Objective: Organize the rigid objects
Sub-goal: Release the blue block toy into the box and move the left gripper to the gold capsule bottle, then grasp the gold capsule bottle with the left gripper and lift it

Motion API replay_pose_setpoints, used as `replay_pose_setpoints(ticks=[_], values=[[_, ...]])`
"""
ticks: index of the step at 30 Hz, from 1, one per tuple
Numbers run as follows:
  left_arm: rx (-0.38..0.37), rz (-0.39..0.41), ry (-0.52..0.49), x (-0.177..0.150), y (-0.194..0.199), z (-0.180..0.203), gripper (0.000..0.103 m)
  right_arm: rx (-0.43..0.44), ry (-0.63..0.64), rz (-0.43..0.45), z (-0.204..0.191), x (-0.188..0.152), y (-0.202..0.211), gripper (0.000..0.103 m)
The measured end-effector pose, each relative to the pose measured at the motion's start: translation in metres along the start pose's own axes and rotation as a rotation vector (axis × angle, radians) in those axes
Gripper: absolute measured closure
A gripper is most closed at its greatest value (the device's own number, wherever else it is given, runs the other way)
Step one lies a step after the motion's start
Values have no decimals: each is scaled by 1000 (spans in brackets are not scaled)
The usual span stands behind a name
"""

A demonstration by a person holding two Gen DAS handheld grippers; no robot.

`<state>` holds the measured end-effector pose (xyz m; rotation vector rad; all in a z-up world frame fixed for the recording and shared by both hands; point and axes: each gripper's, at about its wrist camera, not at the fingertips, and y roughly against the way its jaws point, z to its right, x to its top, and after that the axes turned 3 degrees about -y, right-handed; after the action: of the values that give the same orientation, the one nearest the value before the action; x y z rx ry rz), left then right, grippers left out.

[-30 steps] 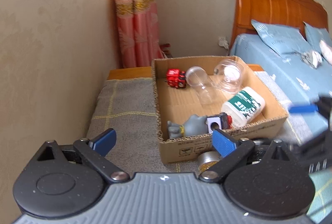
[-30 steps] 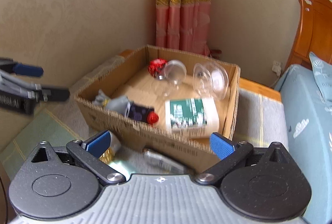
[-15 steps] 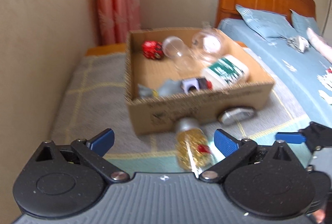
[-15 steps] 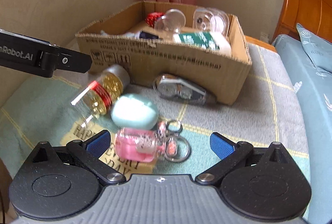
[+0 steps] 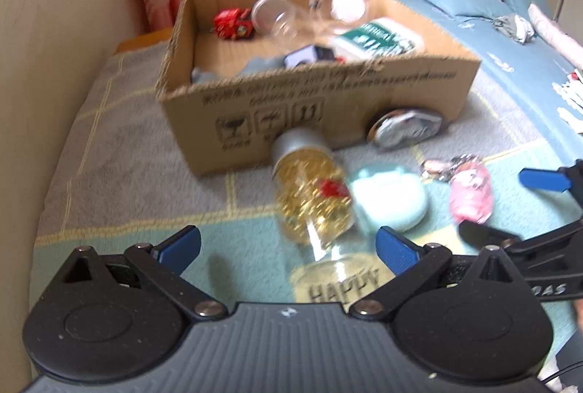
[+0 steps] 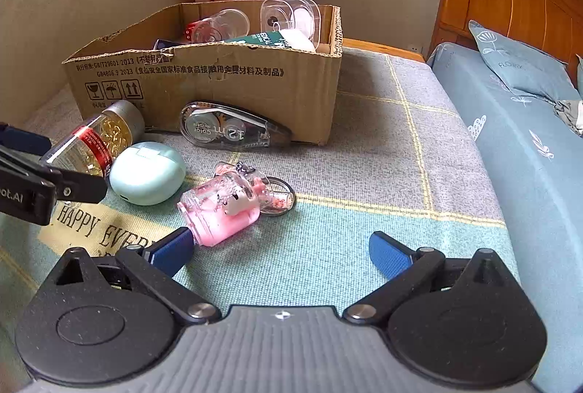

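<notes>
While both grippers, left and right, hover spread wide and empty, the pink keychain bottle lies just ahead of the right one, near the cardboard box.

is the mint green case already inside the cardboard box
No, the mint green case lies on the blanket outside the cardboard box, beside the gold-filled bottle.

A jar, an earbud case, a keychain bottle and a tape dispenser are laid before the cardboard box.
</notes>
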<state>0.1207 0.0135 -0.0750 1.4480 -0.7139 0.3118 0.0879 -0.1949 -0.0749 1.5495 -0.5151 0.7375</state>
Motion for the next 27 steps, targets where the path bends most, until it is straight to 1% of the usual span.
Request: replay_pose_setpoints(ticks=[2,7,12,14,16,19,22,24,27], values=[[16,-11,21,-4,1,-8,1,-1,-3,8,-1,-1,1,0],[54,-4,111,-12,7,-35,1,-3,-6,24,-1,-2,-1,0],[42,1,202,-8,0,-58,1,-4,-7,37,-1,-4,1,0],[59,7,212,-5,-5,-63,1,-5,-9,39,-1,-5,1,0],[70,-15,208,0,-12,-67,1,-7,-10,39,-1,-5,2,0],[116,-19,154,2,-17,-62,0,-7,-9,39,-1,-5,2,0],[126,-13,138,1,-15,-57,1,-8,-10,39,-1,-5,2,0],[85,-2,136,-1,-9,-52,1,-8,-10,40,-1,-6,2,0],[-14,14,126,-2,-2,-40,1,-8,-10,42,-1,-5,2,0]])
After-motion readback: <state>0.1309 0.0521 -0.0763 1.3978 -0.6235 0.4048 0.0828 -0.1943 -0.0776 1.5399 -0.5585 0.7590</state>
